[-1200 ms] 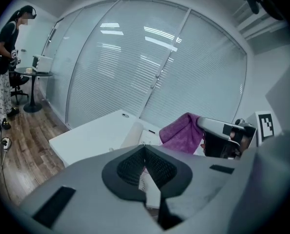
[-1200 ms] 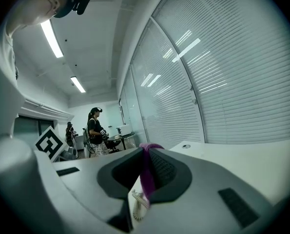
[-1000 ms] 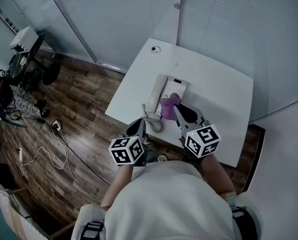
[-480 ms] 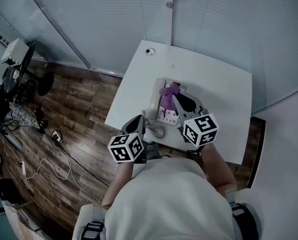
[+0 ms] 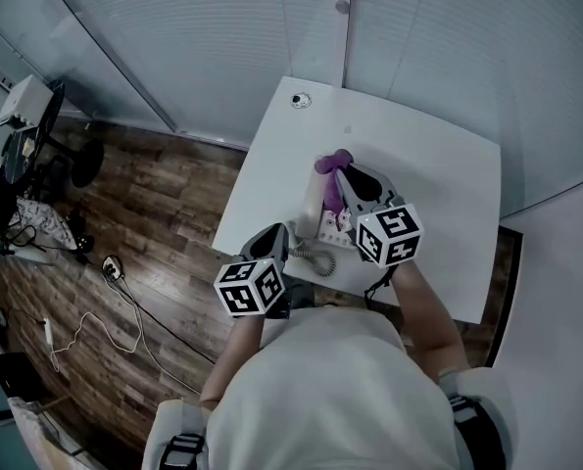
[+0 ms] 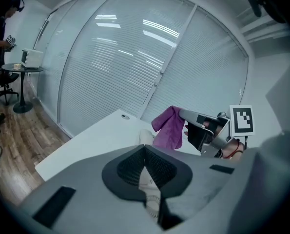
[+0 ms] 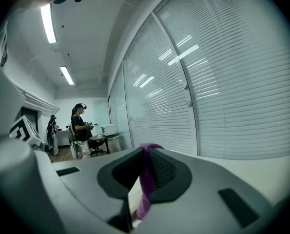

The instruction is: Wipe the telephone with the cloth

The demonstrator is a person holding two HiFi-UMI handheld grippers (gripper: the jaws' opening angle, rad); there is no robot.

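Far left there's wood floor with a cable snaking across it, and glass walls with blinds run behind the white table. The left gripper sits low at the table's near-left edge, right by the telephone's coiled cord. In the left gripper view its jaws are pinched together at the tips with nothing clamped between them; you just see a bit of the white cord through the gap lower down. The telephone is in the middle of the table, handset along its left side. Just past it, over the phone's far end, hangs the purple cloth. It droops down onto the phone, though I can't tell how firmly it's pressing. The right gripper has it: in the right gripper view the jaws are closed tight on the cloth, with a strip of purple running down between the pads. From the left gripper's camera the cloth dangles off the right gripper's tips.
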